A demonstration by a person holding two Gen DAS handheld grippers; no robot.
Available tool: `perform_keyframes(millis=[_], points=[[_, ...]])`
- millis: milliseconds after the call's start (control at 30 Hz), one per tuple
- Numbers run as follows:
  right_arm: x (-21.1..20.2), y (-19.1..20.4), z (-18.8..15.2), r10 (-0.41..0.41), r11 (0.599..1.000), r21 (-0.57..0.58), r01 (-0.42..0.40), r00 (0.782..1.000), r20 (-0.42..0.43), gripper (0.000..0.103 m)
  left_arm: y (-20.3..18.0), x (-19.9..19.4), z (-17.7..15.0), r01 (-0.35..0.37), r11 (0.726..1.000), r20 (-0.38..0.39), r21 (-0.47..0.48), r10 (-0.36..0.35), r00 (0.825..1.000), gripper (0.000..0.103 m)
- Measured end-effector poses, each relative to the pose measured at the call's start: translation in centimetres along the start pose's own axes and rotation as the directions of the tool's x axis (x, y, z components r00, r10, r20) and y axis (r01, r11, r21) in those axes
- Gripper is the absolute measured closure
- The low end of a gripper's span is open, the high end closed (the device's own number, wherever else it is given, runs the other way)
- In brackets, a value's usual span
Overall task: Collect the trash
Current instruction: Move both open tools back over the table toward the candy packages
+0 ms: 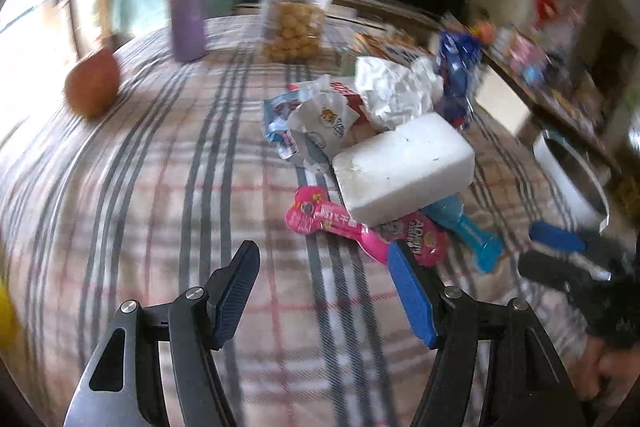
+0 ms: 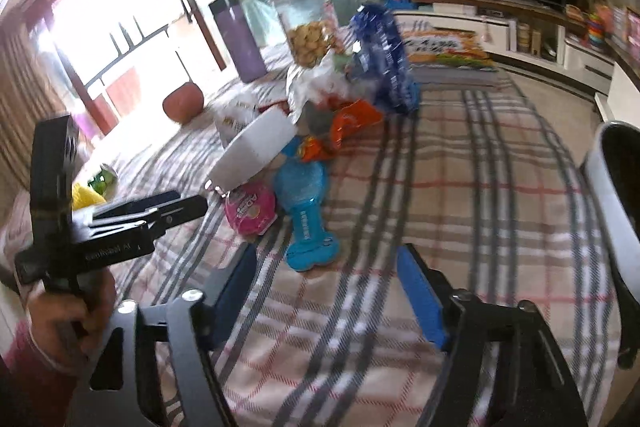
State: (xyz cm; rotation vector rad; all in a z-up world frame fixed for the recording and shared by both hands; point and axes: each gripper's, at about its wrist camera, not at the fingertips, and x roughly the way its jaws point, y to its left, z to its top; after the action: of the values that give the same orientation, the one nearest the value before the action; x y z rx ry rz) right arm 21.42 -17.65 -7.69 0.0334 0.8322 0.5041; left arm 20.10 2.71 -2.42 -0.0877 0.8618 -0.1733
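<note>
A heap of trash lies on the plaid tablecloth point(image 1: 160, 207): a white foam block point(image 1: 404, 167) point(image 2: 256, 151), a pink wrapper point(image 1: 360, 231) point(image 2: 250, 207), a light-blue wrapper point(image 1: 468, 231) point(image 2: 306, 211), crumpled white paper point(image 1: 392, 87), a dark blue snack bag point(image 1: 458, 67) point(image 2: 384, 55) and an orange wrapper point(image 2: 352, 123). My left gripper point(image 1: 322, 253) point(image 2: 192, 201) is open just short of the pink wrapper, holding nothing. My right gripper point(image 2: 326, 257) point(image 1: 548, 251) is open too, right behind the light-blue wrapper, with only cloth between its fingers.
A white bin point(image 1: 568, 179) point(image 2: 612, 211) stands off the table's right edge. A purple bottle point(image 1: 186, 3), a clear jar of snacks point(image 1: 294, 15) and a brown-orange fruit point(image 1: 94, 83) stand farther back. Yellow and green items point(image 2: 92, 189) lie at the left. A hand grips the left tool.
</note>
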Motion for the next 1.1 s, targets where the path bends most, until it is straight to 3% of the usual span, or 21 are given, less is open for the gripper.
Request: perform_keyframes(millis=[133,300,367,500,567,600,667,933,1100], points=[[2.1,0.5,0.5,-0.006,1.000,-0.022,0.005,0.999,-0.047,0.046,0.5,2.0,1.1,0.068,0.984,-0.064,0.163,-0.058,0.996,0.037],[3.6,1.1,0.6,-0.037,0.997,-0.069,0.032,0.997,-0.071,0.058,1.9,3.6,2.0,0.114,0.969,-0.082,0.220,-0.098,0.992,0.037],[3.8,1.3,0.5,-0.046,0.996,-0.078,0.039,0.996,-0.079,0.080,2.2,3.8,2.4,0.132,0.968,-0.072,0.212,-0.120,0.990,0.038],[3.2,0.5,0.5,-0.045,0.998,-0.055,0.041,0.996,-0.080,0.095,1.9,4.4,2.4,0.137,0.963,-0.062,0.231,-0.126,0.990,0.040],[2.6,-0.2,0.2,-0.035,0.999,-0.030,0.032,0.996,-0.086,0.102,1.2,4.4,2.0,0.150,0.957,-0.066,0.249,-0.138,0.988,0.050],[2.2,-0.6,0.0,-0.034,0.999,-0.019,0.032,0.996,-0.087,0.102,0.9,4.4,2.0,0.162,0.953,-0.072,0.255,-0.149,0.986,0.053],[1.6,-1.5,-0.6,-0.032,0.999,-0.001,0.032,0.995,-0.089,0.103,-0.1,4.5,1.5,0.199,0.942,-0.094,0.270,-0.179,0.979,0.070],[-1.6,-3.9,-2.4,-0.068,0.997,0.035,0.071,0.995,-0.076,0.102,-5.4,2.9,-1.9,0.327,0.869,-0.168,0.371,-0.283,0.944,0.070],[-2.7,-5.2,-2.2,-0.037,0.995,0.086,0.041,0.998,-0.056,0.096,-5.9,2.2,-2.8,0.297,0.876,-0.162,0.380,-0.253,0.954,0.063]])
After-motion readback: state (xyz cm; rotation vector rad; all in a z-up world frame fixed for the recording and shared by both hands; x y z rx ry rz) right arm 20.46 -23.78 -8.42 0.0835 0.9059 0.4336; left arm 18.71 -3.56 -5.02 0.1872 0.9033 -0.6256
